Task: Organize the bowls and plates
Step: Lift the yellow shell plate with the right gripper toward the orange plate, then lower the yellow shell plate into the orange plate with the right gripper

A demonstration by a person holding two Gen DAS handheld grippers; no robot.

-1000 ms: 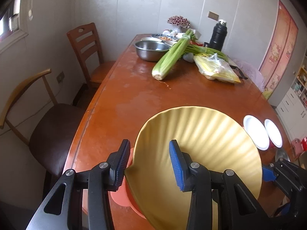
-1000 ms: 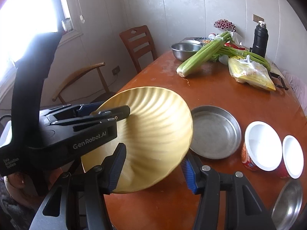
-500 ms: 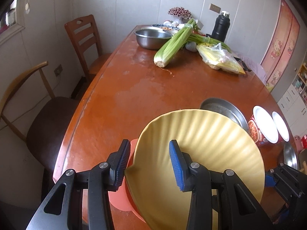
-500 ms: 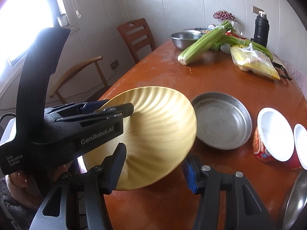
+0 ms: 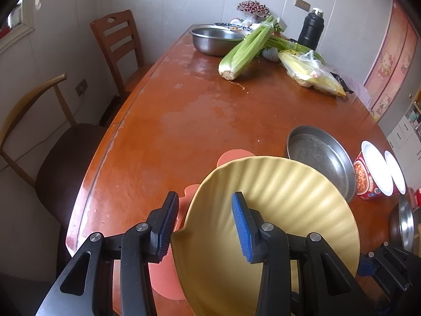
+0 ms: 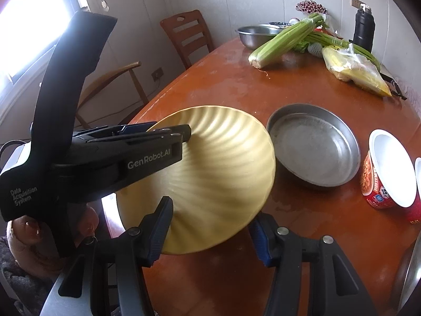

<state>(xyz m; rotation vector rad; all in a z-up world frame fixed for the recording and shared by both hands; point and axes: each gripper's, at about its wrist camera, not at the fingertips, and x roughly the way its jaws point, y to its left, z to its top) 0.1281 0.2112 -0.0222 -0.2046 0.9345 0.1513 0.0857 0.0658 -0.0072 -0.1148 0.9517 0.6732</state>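
1. Table (image 5: 200, 121): carries all items.
2. Yellow ribbed plate (image 6: 221, 179): tilted above the table, rim clamped by the left gripper (image 5: 204, 227). Judged rigid, slick, breakable; rim grip suits it.
3. Steel pan (image 6: 314, 144): empty.
4. Right gripper (image 6: 210, 226): jaws apart, holding nothing.

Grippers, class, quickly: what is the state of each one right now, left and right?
Left gripper: shut on the rim of the yellow plate, holding it tilted above the table.
Right gripper: open, holding nothing.
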